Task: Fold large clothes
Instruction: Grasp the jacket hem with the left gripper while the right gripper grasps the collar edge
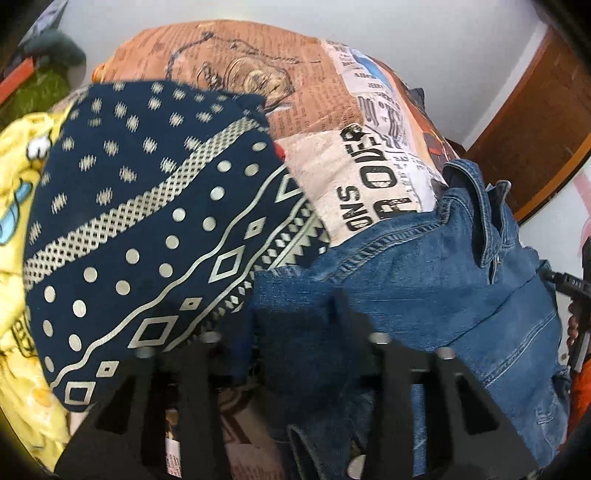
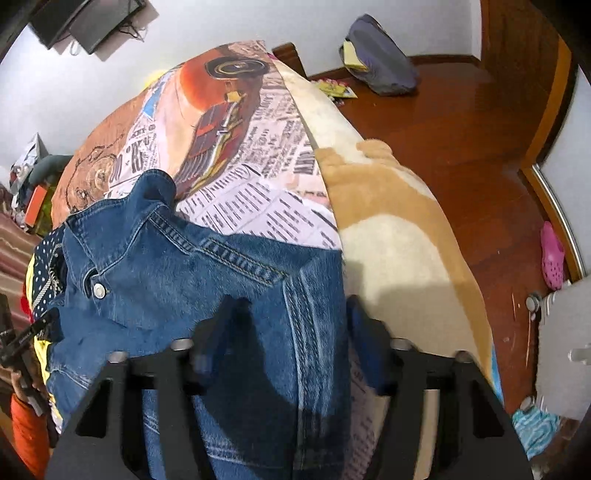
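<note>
Denim jacket (image 1: 424, 266): spread over the newsprint bedspread (image 1: 373, 173) on the bed, collar up, snap button (image 2: 99, 290) showing.
Left gripper (image 1: 295, 350): low over the jacket's edge, dark-blue cloth bunched between the fingers; clamped or not, cannot tell.
Right gripper (image 2: 291, 332): spread wide apart, denim passing between the fingers, nothing pinched.
Left view only: navy patterned garment (image 1: 147, 221) beside the jacket, touching it; yellow cartoon cloth (image 1: 22, 192) farther left.
Right view only: plush tan blanket (image 2: 399, 236) over the bed's edge, wooden floor (image 2: 461, 140), pink clog (image 2: 552, 254), grey bag (image 2: 380, 62), wall monitor (image 2: 88, 22).
Containers: grey bag on the floor, contents hidden.
</note>
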`<state>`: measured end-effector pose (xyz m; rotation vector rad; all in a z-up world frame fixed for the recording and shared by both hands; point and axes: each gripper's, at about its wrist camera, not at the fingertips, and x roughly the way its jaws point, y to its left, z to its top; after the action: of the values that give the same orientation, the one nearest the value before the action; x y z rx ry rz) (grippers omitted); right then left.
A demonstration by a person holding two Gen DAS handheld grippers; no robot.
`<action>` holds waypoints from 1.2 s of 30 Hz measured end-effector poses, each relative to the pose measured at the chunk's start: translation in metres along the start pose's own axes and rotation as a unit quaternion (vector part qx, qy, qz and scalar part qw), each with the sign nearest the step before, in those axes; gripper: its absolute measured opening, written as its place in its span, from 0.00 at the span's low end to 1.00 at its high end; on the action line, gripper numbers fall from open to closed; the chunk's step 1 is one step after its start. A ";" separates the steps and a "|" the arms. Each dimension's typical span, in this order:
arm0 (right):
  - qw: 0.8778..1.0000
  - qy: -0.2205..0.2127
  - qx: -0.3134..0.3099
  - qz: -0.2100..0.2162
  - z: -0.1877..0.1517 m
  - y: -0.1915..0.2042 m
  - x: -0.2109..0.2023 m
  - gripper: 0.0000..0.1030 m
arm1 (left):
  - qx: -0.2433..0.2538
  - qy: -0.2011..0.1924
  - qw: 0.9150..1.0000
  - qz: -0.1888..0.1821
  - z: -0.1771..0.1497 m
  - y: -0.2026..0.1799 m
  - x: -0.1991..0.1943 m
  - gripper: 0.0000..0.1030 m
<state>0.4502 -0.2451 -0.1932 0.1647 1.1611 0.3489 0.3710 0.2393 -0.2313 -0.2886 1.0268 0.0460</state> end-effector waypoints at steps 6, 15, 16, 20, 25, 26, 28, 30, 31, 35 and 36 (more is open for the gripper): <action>0.999 -0.023 -0.033 -0.014 0.002 0.014 -0.016 0.17 | 0.073 -0.033 0.995 0.067 -0.003 -0.040 -0.025 0.19; 0.991 -0.103 -0.081 0.006 0.021 0.053 -0.085 0.15 | 0.102 -0.125 0.983 0.087 0.007 -0.071 -0.101 0.17; 0.990 -0.114 -0.087 0.010 0.025 0.060 -0.093 0.15 | 0.104 -0.132 0.982 0.085 0.010 -0.074 -0.110 0.17; 0.982 -0.146 -0.116 0.023 0.041 0.087 -0.114 0.15 | 0.100 -0.161 0.978 0.092 0.022 -0.077 -0.132 0.09; 0.979 -0.150 -0.140 0.015 0.062 0.118 -0.092 0.15 | 0.081 -0.154 0.979 0.104 0.039 -0.056 -0.122 0.09; 0.979 -0.147 -0.140 0.010 0.066 0.120 -0.082 0.15 | 0.075 -0.143 0.981 0.109 0.043 -0.049 -0.112 0.09; 0.981 -0.137 -0.135 -0.004 0.072 0.122 -0.063 0.15 | 0.062 -0.126 0.984 0.114 0.047 -0.037 -0.097 0.09; 0.985 -0.125 -0.122 -0.014 0.078 0.117 -0.043 0.15 | 0.042 -0.104 0.987 0.116 0.050 -0.019 -0.074 0.09; 0.986 -0.120 -0.117 -0.018 0.080 0.114 -0.038 0.15 | 0.033 -0.096 0.988 0.114 0.050 -0.011 -0.065 0.10; 0.991 -0.089 -0.093 -0.039 0.086 0.092 -0.003 0.15 | 0.000 -0.070 0.993 0.099 0.048 0.013 -0.034 0.10; 0.992 -0.083 -0.090 -0.042 0.085 0.088 0.002 0.15 | -0.003 -0.065 0.993 0.099 0.046 0.017 -0.026 0.10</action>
<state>0.5130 -0.1575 -0.1343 -0.0128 0.9637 0.3570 0.3929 0.2702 -0.1904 -0.1866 0.9229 0.2443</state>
